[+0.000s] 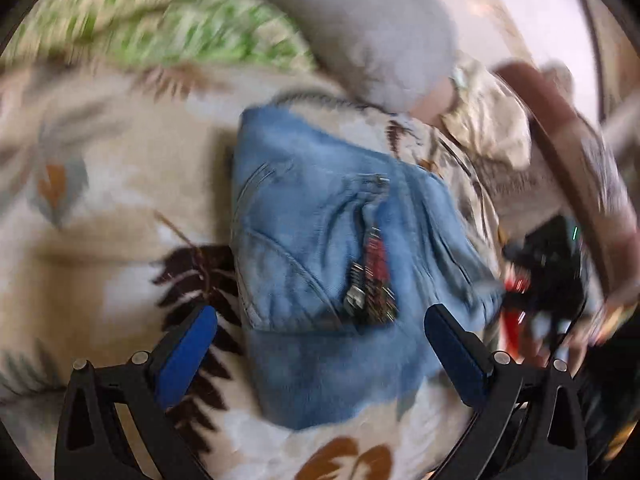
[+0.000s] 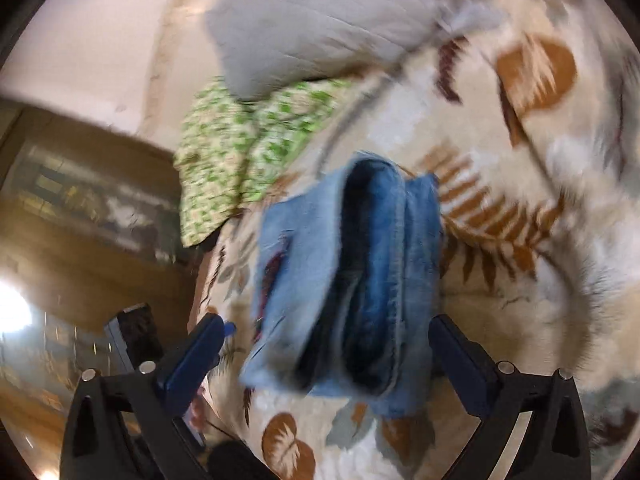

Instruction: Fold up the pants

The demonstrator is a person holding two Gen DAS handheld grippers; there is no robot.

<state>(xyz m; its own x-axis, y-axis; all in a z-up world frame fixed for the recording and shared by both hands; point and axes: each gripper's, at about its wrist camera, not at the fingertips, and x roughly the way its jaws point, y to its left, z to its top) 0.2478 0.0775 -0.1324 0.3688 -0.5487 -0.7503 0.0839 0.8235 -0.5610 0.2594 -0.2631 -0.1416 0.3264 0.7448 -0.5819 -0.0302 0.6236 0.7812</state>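
Observation:
The light blue denim pants (image 1: 320,240) lie folded into a compact bundle on a leaf-patterned blanket (image 1: 100,184). A red and dark patterned lining shows at the zipper opening. In the right wrist view the bundle (image 2: 352,280) shows its stacked folded edges end-on. My left gripper (image 1: 320,328) is open above the near end of the bundle, holding nothing. My right gripper (image 2: 326,344) is open above the bundle's near end, holding nothing. The other gripper (image 1: 544,276) shows as a dark blurred shape at the right of the left wrist view. Both views are motion-blurred.
A grey pillow (image 1: 360,24) and a green-patterned cloth (image 1: 160,20) lie at the far side of the blanket. They also show in the right wrist view, pillow (image 2: 312,20) and cloth (image 2: 240,148). A wooden floor (image 2: 80,240) lies beyond the bed's left edge.

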